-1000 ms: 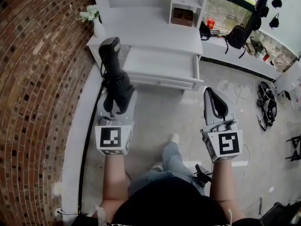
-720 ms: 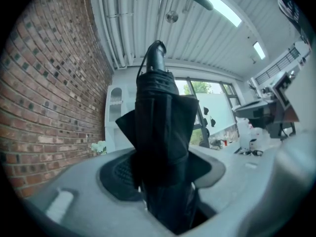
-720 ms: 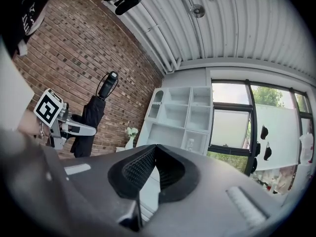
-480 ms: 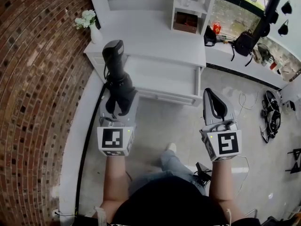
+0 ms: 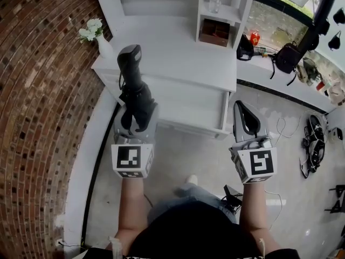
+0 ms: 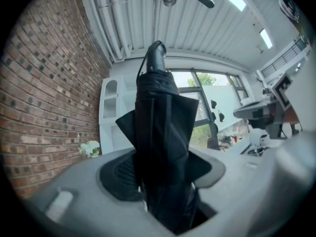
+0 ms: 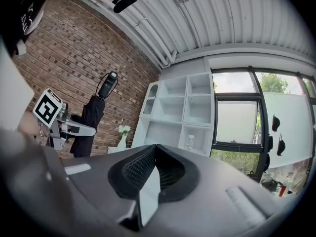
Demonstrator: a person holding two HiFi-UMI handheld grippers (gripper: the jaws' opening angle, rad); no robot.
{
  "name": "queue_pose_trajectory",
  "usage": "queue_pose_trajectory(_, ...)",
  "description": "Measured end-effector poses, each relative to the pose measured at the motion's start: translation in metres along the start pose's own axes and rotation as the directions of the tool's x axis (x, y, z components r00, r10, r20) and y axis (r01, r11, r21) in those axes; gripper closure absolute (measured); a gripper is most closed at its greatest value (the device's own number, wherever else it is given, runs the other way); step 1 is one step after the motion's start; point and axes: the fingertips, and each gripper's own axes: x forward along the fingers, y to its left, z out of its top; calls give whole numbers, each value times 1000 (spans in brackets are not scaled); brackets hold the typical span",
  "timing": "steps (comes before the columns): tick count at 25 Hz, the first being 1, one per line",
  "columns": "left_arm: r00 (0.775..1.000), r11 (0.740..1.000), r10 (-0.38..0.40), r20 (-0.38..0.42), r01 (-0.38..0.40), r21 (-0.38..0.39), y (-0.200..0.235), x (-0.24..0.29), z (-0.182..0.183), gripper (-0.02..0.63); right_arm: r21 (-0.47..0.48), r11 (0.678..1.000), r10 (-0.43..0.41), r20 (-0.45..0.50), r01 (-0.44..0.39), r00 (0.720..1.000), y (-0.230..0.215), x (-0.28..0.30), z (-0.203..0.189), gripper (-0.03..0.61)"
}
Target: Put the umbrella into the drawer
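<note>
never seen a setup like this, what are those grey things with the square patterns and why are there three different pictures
No robot here: a person holds a two-jaw tool in each hand; the patterned cubes belong to those tools. The head view comes from a camera on the person's head, looking down. The other two come from cameras riding on each tool, looking along its jaws. The left gripper is clamped on a folded black umbrella, handle end up. The right gripper has its jaws together, holding nothing. Ahead stands a white desk with an open drawer, a vase of white flowers, and shelves holding a jar and a brown box.
</note>
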Motion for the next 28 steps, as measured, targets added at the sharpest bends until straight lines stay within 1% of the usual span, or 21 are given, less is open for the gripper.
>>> queue_pose_trajectory(4, 999, 1000, 23, -26, -23, -17, -6, 28, -8, 373, 12, 999, 33, -13, -33, 999, -20, 22, -13, 575)
queue_pose_trajectory(10, 997, 999, 9, -78, -11, -31, -22, 54, -25, 373, 43, 998, 45, -51, -43, 998, -42, 38, -36, 575)
queue_pose_trajectory(17, 993, 999, -2, -117, -2, -35, -27, 71, -38, 373, 63, 997, 52, -83, -47, 995, -51, 48, -53, 575)
queue_pose_trajectory(24, 991, 998, -32, -133, 24, -61, -23, 97, -49, 373, 54, 998, 47, -110, -42, 993, -53, 65, -61, 575)
queue_pose_trajectory(28, 990, 994, -39, -139, 25, -105, -15, 117, -55, 373, 45, 998, 40, -115, -35, 993, -58, 83, -60, 575)
